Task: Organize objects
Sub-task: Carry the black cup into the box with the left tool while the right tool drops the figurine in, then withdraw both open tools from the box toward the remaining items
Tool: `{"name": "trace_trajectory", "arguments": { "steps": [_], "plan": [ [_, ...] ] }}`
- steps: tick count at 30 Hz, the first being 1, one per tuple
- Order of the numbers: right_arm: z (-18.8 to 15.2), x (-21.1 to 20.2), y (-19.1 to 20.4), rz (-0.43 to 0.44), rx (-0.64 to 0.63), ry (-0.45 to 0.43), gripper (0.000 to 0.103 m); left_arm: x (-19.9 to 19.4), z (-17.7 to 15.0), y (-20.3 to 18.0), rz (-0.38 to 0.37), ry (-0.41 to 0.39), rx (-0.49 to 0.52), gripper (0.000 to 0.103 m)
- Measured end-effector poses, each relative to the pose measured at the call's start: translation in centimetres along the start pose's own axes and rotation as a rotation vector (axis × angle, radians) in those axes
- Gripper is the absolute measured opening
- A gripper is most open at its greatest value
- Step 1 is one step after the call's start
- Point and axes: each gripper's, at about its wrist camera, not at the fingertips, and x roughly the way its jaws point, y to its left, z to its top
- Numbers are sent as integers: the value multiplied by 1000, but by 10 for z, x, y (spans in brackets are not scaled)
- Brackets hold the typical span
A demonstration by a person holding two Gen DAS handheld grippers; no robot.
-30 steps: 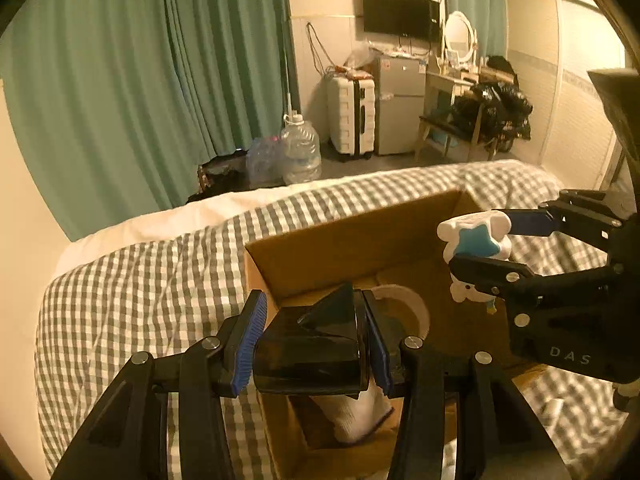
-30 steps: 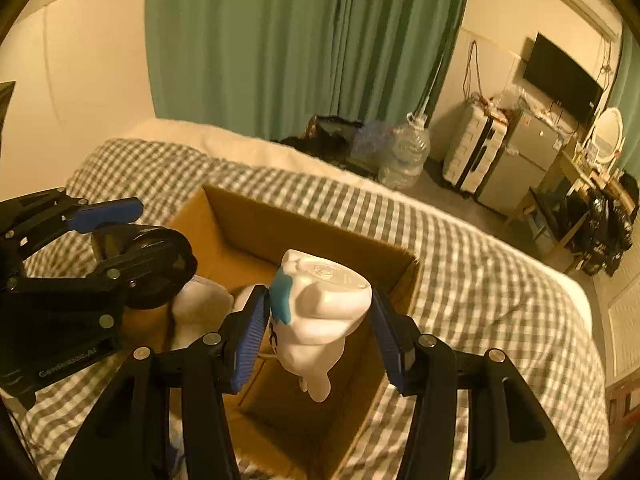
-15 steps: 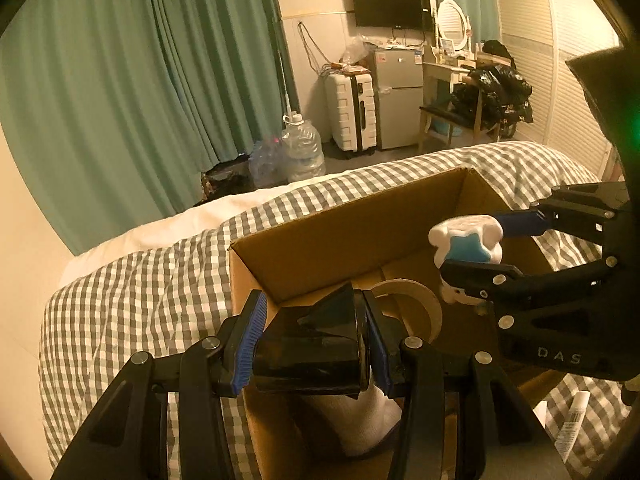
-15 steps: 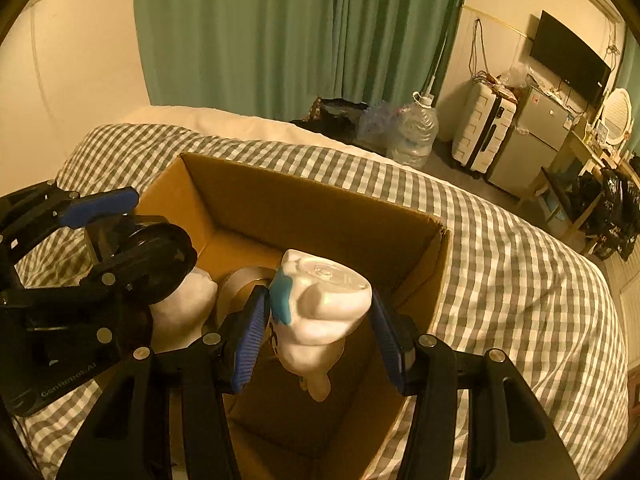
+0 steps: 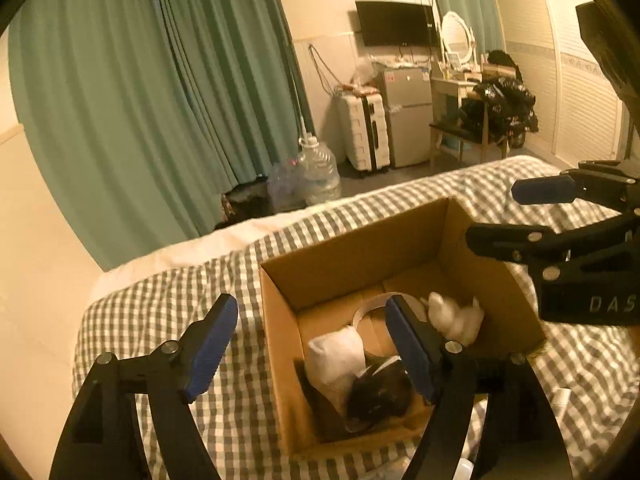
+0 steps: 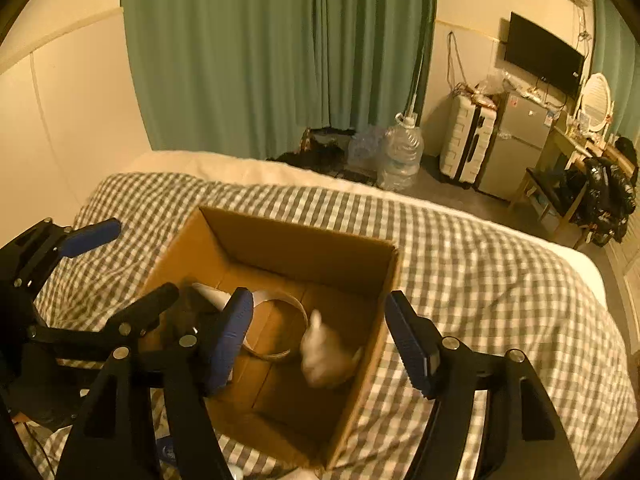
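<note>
An open cardboard box [image 5: 360,240] [image 6: 296,236] sits on the checked bed cover. Inside lie a black glossy object [image 5: 376,396], a white cloth bundle [image 5: 336,356], a tape ring [image 5: 372,312] [image 6: 288,320] and a white toy figure [image 5: 456,316] [image 6: 324,352], blurred in the right wrist view. My left gripper [image 5: 312,344] is open and empty above the box's near left part. My right gripper [image 6: 320,340] is open and empty above the box's right part; it also shows in the left wrist view [image 5: 520,212].
The checked cover [image 6: 480,280] spreads around the box. Beyond the bed stand green curtains [image 5: 160,100], a water jug [image 5: 320,172], a white suitcase [image 5: 364,128], a small fridge [image 5: 408,112] and a chair with dark clothes [image 5: 500,108]. Small items lie at the bed's near edge [image 5: 560,396].
Both grippers have opened. The black object has dropped from the left gripper into the box, and the white toy figure has dropped from the right gripper into the box.
</note>
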Motion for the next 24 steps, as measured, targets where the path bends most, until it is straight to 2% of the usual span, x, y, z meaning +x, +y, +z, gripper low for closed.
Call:
{"name": "trace_trajectory", "arguments": {
  "steps": [5,13,18,20,24],
  "plan": [
    [3,-40,1,-24,-5,-33,72,-34,1,3,21,-35,8,87],
    [0,-112,20,-65,-47,-80,79,-92,2,14,16,-66,-25,95],
    [-10,-145,36,-64,-75,-95,82,-118,-4,25,7,-61,-53,96],
    [-17,-156,43,-64,-85,-94,84,-126,-6,27,7,-50,-71,100],
    [-34,-167,53,-58,-87,-91,84,-136,-22,32,15,-37,-90,100]
  ]
}}
